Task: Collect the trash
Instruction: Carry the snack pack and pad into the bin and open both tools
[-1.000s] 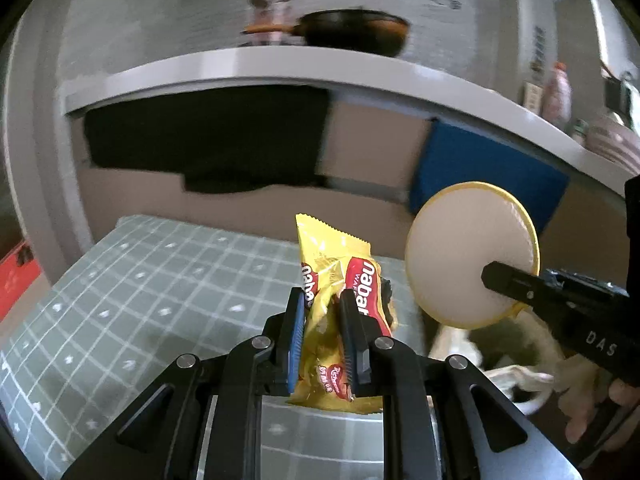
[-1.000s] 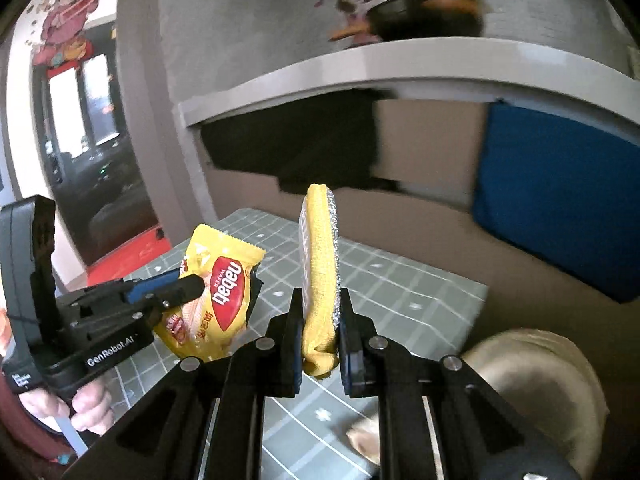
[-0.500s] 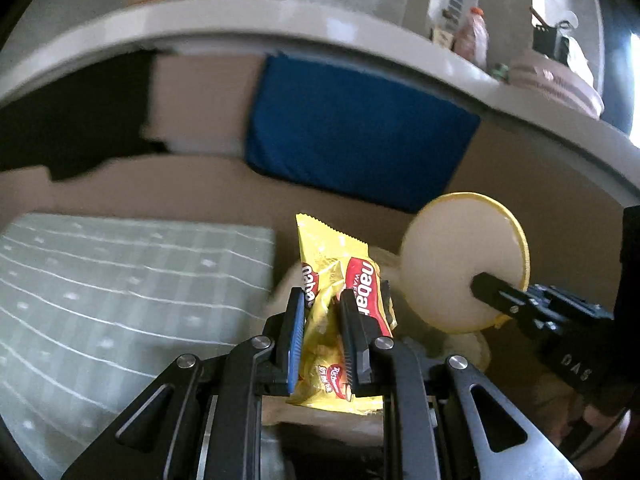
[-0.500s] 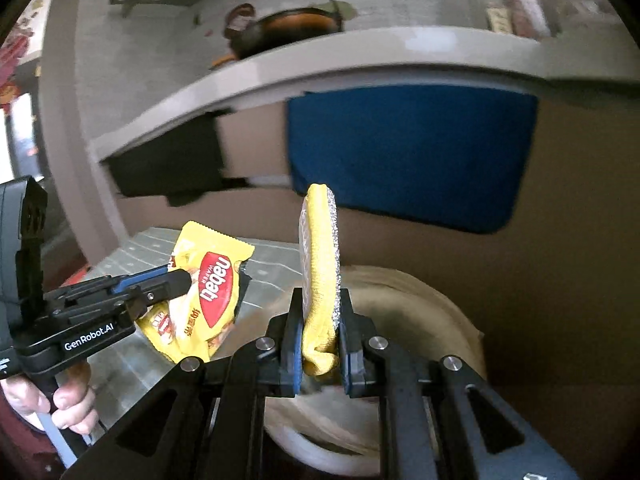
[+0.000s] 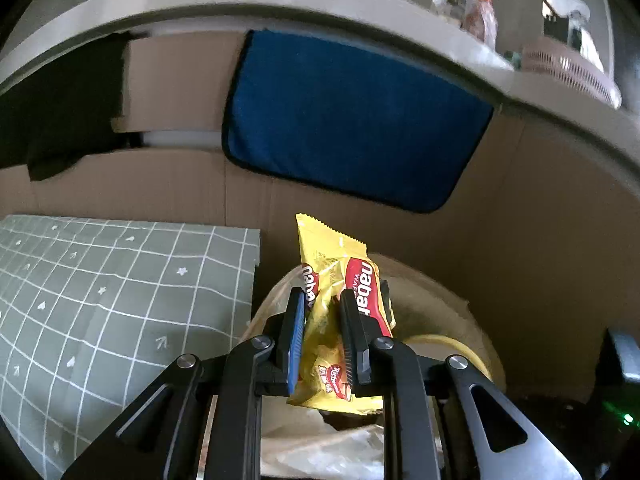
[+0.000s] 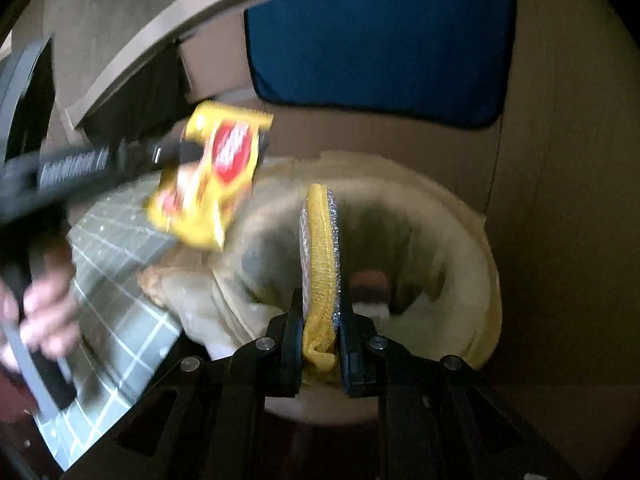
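Note:
My left gripper (image 5: 320,308) is shut on a yellow snack wrapper (image 5: 352,280) with a red label, held upright over the mouth of a bin lined with a pale bag (image 5: 460,312). In the right wrist view the same wrapper (image 6: 216,172) appears blurred at the upper left, in the left gripper's fingers (image 6: 176,152). My right gripper (image 6: 320,320) is shut on a round yellow scouring pad (image 6: 320,248), edge-on, above the open bin (image 6: 460,240). Some dark and white rubbish (image 6: 370,292) lies at the bin's bottom.
A table with a grey-green checked cloth (image 5: 100,288) stands left of the bin. Behind are a cardboard wall (image 5: 520,220), a hanging blue towel (image 5: 352,120) and a pale countertop (image 5: 280,0) with a bottle and basket. A hand (image 6: 44,312) holds the left gripper.
Both grippers have swung right from over the table and sunk toward the bin's mouth, each keeping its item. The pad now hangs over the bin opening.

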The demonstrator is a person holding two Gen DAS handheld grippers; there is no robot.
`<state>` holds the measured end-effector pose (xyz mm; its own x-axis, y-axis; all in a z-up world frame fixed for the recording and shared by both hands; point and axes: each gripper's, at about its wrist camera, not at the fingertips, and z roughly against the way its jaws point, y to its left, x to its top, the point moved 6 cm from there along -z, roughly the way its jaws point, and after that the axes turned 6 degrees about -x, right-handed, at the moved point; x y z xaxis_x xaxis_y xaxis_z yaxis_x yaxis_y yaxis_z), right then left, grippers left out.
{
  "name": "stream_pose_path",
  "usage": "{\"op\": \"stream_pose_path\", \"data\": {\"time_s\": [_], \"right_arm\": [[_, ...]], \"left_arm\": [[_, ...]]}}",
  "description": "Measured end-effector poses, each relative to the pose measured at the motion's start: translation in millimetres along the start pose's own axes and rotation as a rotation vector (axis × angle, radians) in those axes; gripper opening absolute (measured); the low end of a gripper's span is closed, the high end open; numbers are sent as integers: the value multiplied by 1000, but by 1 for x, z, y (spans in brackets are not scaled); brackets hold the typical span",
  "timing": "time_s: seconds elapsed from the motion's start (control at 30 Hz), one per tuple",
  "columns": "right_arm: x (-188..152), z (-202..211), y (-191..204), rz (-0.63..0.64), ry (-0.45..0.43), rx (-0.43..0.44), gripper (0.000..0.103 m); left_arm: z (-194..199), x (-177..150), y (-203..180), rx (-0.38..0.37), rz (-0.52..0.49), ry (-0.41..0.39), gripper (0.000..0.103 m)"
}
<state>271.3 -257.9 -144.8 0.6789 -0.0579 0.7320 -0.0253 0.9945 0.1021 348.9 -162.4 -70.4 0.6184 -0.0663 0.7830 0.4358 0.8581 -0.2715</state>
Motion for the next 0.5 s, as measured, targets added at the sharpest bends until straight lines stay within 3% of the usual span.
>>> {"op": "stream_pose_path", "data": {"time_s": [0.2, 0.5], "right_arm": [[-6, 1, -11, -42, 3, -9, 14], [-1, -3, -18, -81, -13, -9, 14]], "left_arm": [[-21, -41, 8, 5, 3, 104, 18], [-3, -66, 5, -21, -20, 120, 20]]}}
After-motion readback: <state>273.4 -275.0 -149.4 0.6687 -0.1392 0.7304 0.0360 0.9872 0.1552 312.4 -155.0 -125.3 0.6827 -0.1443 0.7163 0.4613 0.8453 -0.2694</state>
